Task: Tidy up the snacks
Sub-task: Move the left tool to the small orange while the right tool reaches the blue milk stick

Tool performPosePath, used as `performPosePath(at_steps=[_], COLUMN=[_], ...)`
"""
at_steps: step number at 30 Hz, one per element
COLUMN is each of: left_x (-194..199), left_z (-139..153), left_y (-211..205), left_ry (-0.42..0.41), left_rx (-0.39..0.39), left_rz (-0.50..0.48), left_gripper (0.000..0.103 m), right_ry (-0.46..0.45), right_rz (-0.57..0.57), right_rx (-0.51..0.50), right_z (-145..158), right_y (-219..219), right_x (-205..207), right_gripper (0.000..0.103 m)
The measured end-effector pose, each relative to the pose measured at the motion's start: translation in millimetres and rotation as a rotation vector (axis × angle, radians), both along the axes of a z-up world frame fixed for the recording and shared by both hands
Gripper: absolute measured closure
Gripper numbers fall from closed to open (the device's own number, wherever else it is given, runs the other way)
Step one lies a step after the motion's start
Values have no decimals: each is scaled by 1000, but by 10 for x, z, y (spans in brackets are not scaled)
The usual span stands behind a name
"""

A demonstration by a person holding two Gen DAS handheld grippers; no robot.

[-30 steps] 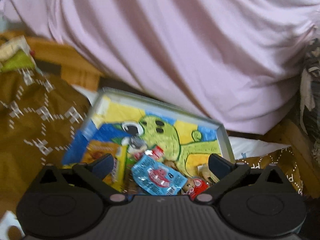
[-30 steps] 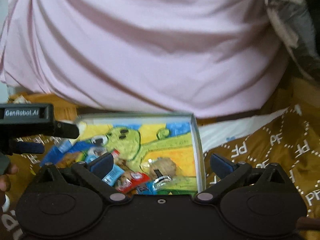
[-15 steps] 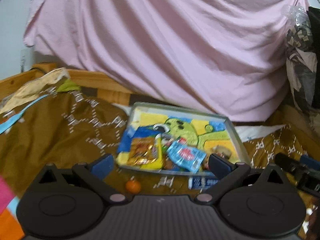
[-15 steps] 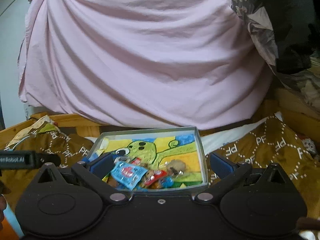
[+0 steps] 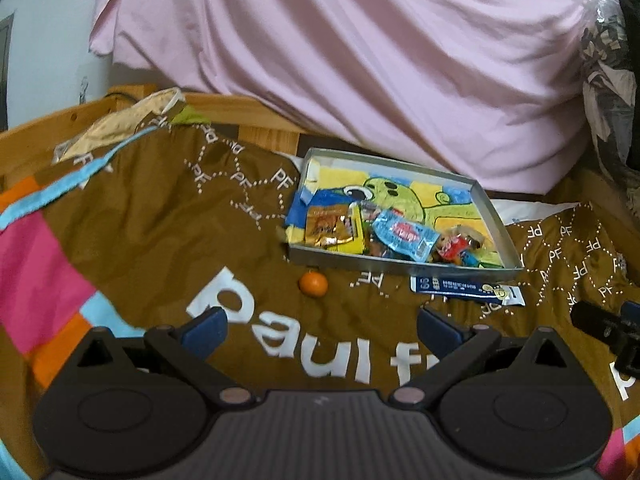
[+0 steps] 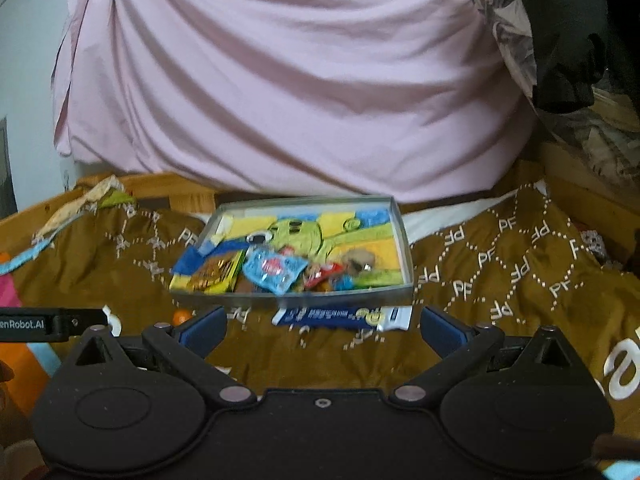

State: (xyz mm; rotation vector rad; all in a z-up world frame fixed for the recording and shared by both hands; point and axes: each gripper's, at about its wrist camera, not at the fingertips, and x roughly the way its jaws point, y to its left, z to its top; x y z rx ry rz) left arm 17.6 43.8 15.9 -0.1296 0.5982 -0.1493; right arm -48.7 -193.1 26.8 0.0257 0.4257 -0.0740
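Note:
A shallow metal tray with a green cartoon picture inside lies on a brown blanket; it also shows in the right wrist view. Several snack packets lie in its near half, among them a light blue packet and an orange-gold packet. A dark blue snack bar and a small orange ball lie on the blanket just in front of the tray. My left gripper is open and empty, well short of the tray. My right gripper is open and empty, just before the bar.
The brown blanket with white lettering covers a wooden-framed bed. A pink sheet hangs behind the tray. Dark patterned bags hang at the right. The other gripper's body shows at the left edge of the right wrist view.
Both grippers have pulled back and up from over the tray. The tray now looks smaller, and the blue bar and orange ball in front of it have come into view.

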Motion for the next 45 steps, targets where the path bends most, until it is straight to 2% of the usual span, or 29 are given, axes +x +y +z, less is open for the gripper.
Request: performPosePath(at_steps=[8,19,28,38,41,45], left_x=[-44,-2,143,476,605,808], left_z=[-32,-83,-86,-174,-216,-301], left_y=[-66,-104,-67,-27,-12,15], left_ry=[-3,16,32,81,80,101], left_rx=[47,64,108,68,21,-23], left_rz=[-18,-58,-7,-38,-69,-63], left_gripper=[0,0,0,0,0,0], right_ry=[38,114,141,191,217,235], right_rz=[3,16,79,170,207,241], right_rx=[-18,36,62,45,58,64], right_z=[-71,-161,-147,-195,-273,-374], right_y=[86,79,29,-56,-89,-124], right_x=[-5,149,325,637,803,1034], right_gripper=[1,1,1,1,1,1])
